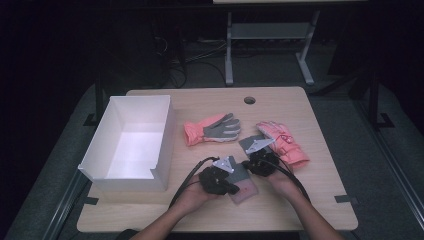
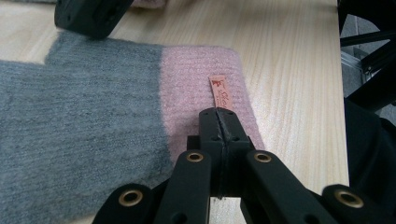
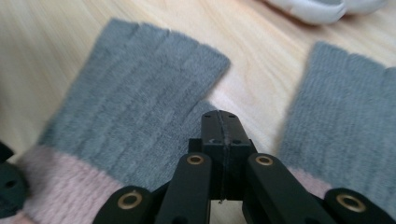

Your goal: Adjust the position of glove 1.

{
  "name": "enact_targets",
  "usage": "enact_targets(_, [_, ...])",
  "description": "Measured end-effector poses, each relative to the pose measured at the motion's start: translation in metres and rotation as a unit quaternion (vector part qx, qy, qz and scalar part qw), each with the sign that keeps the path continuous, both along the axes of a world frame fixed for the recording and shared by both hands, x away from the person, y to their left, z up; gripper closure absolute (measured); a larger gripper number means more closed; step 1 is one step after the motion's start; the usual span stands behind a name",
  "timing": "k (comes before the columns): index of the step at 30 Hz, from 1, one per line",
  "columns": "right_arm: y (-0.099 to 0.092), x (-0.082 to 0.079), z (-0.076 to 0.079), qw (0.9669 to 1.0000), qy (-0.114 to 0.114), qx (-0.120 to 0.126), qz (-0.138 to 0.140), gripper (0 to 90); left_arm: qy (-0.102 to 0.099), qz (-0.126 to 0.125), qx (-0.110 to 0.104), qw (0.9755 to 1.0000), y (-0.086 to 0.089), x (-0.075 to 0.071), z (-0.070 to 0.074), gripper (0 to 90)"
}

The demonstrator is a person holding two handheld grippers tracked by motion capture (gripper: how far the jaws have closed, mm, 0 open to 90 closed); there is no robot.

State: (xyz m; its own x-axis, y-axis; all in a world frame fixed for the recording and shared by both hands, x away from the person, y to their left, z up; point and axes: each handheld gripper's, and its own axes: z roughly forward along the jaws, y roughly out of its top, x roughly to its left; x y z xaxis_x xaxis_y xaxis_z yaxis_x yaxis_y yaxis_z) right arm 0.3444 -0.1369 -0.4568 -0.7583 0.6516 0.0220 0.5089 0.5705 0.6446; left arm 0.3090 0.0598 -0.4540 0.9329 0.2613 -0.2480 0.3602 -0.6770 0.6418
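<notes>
High view: the grey-and-pink knitted glove (image 1: 243,186) lies near the wooden bench's (image 1: 320,165) front edge, under both grippers. Left gripper view: left gripper (image 2: 218,114), fingers pressed together, over the pink cuff. Right gripper view: right gripper (image 3: 220,116), fingers likewise closed, empty.

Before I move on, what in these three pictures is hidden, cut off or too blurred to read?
- High view: hands and grippers cover most of the grey and pink knit glove.
- Left gripper view: the shut left gripper covers the lower end of the label, and its print is too small to read.
- Right gripper view: the top edge cuts off the white object; the second knit glove runs off the right edge.
</notes>
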Motion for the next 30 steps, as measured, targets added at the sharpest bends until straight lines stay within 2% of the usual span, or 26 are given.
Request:
enact_targets(4, [-0.011, -0.004, 0.011, 0.9994, -0.012, 0.03, -0.014, 85.4, -0.002, 0.006, -0.013, 0.9999, 0.006, 0.001, 0.004, 89.6])
enact_targets(8, [-0.026, -0.006, 0.019, 0.9982, -0.007, 0.051, -0.031, 75.8, -0.012, 0.022, -0.019, 0.9995, 0.019, 0.001, 0.007, 79.4])
enact_targets(12, [-0.036, -0.007, 0.021, 0.9976, -0.005, 0.051, -0.047, 70.3, -0.027, 0.033, -0.007, 0.9991, 0.032, -0.002, 0.009, 68.0])
enact_targets(15, [-0.045, -0.006, 0.021, 0.9967, -0.011, 0.052, -0.061, 68.7, -0.029, 0.051, -0.001, 0.9983, 0.045, -0.004, 0.01, 59.7])
enact_targets(21, [-0.061, -0.002, 0.025, 0.9943, -0.008, 0.053, -0.092, 63.5, -0.029, 0.083, 0.007, 0.9961, 0.06, -0.009, 0.01, 43.1])
enact_targets(24, [-0.064, 0.0, 0.026, 0.9926, -0.002, 0.058, -0.107, 61.6, -0.033, 0.098, 0.022, 0.9944, 0.065, -0.015, 0.006, 33.6])
enact_targets(25, [-0.065, 0.002, 0.026, 0.9925, 0.001, 0.056, -0.109, 61.5, -0.036, 0.095, 0.029, 0.9945, 0.067, -0.016, 0.006, 30.8])
enact_targets(30, [-0.065, 0.009, 0.026, 0.9913, 0.005, 0.048, -0.122, 62.0, -0.036, 0.112, 0.031, 0.9926, 0.077, -0.02, 0.003, 25.5])
